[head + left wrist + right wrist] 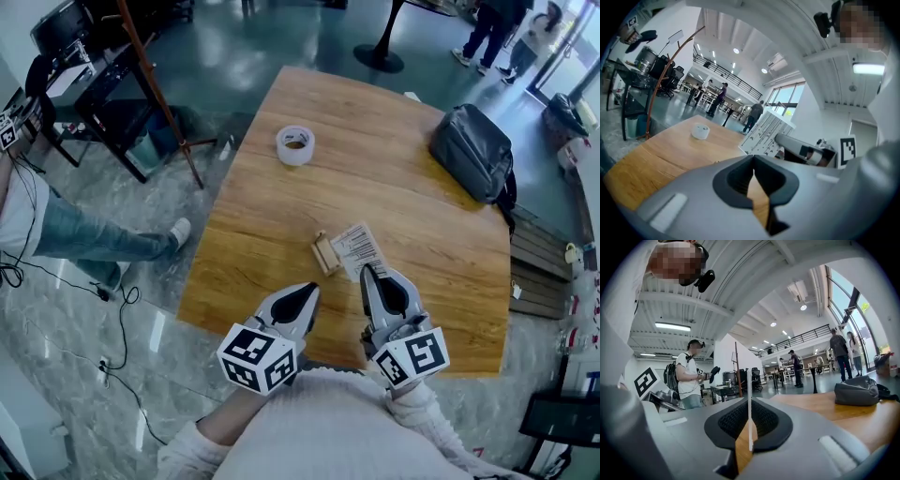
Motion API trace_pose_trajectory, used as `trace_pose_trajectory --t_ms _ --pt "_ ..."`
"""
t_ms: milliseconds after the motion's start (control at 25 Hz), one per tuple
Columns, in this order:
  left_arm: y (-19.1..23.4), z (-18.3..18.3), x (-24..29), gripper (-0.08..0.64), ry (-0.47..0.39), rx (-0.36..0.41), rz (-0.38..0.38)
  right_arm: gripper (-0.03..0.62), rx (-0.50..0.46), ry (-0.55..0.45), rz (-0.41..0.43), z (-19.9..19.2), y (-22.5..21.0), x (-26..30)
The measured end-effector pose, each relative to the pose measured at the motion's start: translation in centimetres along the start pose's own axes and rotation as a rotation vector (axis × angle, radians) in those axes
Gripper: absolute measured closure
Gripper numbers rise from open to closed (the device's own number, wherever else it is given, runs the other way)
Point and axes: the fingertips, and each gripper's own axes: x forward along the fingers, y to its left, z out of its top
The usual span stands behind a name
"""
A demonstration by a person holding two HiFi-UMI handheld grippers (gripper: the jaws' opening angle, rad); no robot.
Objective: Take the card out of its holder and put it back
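A small wooden card holder [325, 253] lies on the wooden table [272, 234]. Just right of it is the white printed card [357, 247], gripped at its near edge by my right gripper [370, 271]. The right gripper view shows this card [749, 404] edge-on as a thin white line pinched between the pads. From the left gripper view the card [765, 134] hangs tilted above the table with the right gripper [780, 140] shut on it. My left gripper [310, 290] hovers near the holder's front with its jaws together and nothing between them. The holder's slot is too small to make out.
A roll of white tape [295, 144] sits at the far middle of the table and a dark bag [473, 150] at the far right. A seated person's legs [94, 239] and a rack of equipment [84, 84] stand left of the table. The table's near edge [328, 352] is just under my grippers.
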Motion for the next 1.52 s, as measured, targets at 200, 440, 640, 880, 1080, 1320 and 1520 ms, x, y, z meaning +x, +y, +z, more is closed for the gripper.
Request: trace_pose_trajectory --t_ms 200,440,640,880,1080,1320,1520 --pt "-0.4 0.6 0.4 0.552 -0.002 0.026 -0.011 0.586 -0.006 -0.011 0.022 0.8 0.5 -0.1" --pt "-1.0 0.7 0.6 0.551 -0.003 0.053 -0.029 0.586 -0.009 -0.016 0.023 0.7 0.4 -0.6" --pt "-0.9 0.8 1.0 0.552 0.011 0.05 -0.037 0.586 0.004 -0.008 0.027 0.3 0.1 -0.4" --pt "-0.9 1.2 1.2 0.552 0.002 0.032 -0.049 0.585 0.003 -0.01 0.03 0.5 0.2 0.0" --pt "-0.4 1.7 1.0 0.552 -0.024 0.008 -0.046 0.585 0.006 -0.014 0.025 0.7 0.2 0.1" --pt "-0.4 1.0 1.3 0.552 -0.002 0.0 -0.033 0.586 0.004 -0.012 0.028 0.4 0.2 0.0" --pt "-0.2 0.6 1.5 0.552 0.015 -0.003 -0.022 0.586 0.0 0.005 0.031 -0.1 -0.1 0.5"
